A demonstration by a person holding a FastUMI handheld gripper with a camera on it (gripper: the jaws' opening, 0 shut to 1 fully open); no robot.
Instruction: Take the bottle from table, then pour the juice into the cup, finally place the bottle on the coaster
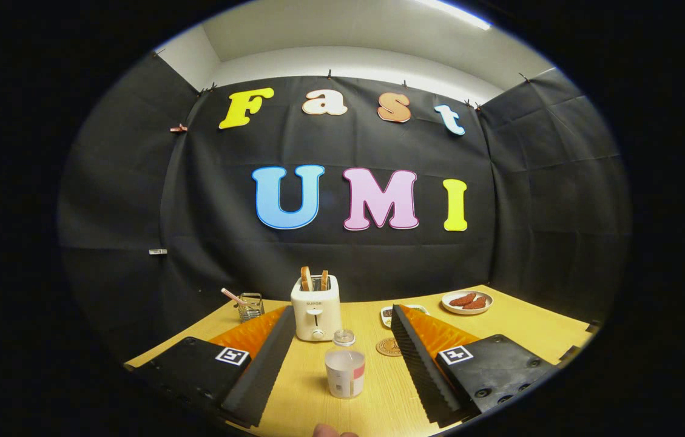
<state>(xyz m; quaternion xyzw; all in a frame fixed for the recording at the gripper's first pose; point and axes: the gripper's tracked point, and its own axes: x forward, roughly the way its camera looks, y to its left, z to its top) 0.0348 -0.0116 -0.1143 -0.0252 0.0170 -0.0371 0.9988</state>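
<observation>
- The tongs (342, 355) stand wide open, the two fingers spread far apart with ridged inner faces turned toward each other; nothing is gripped and neither finger touches any object.
- One cup (345, 372), pale and translucent with a label on its side, stands upright on the wooden worktop (518, 325) in the gap between the fingers, clear of both.
- One small clear item with a round top (344, 337), possibly the bottle though too small to tell, stands just beyond the cup, close in front of the toaster.
- One round brown coaster (388, 347) lies flat on the worktop, just beside the inner edge of the right finger, which partly hides it.
- One cream toaster (316, 307) stands upright beyond the cup, with two slices of toast (313, 279) sticking up from its slots.
- One wire basket (250, 306) sits near the far left end of the worktop, beyond the left finger, with one pinkish stick leaning out of it.
- One white plate (467, 302) rests toward the far right of the worktop, carrying two reddish-brown pieces of food.
- One small dish (387, 314) peeks out behind the right finger, between the toaster and the plate; its contents are too small to tell.
- A fingertip of a person's hand (325, 431) shows at the near edge of the worktop, below the cup.
</observation>
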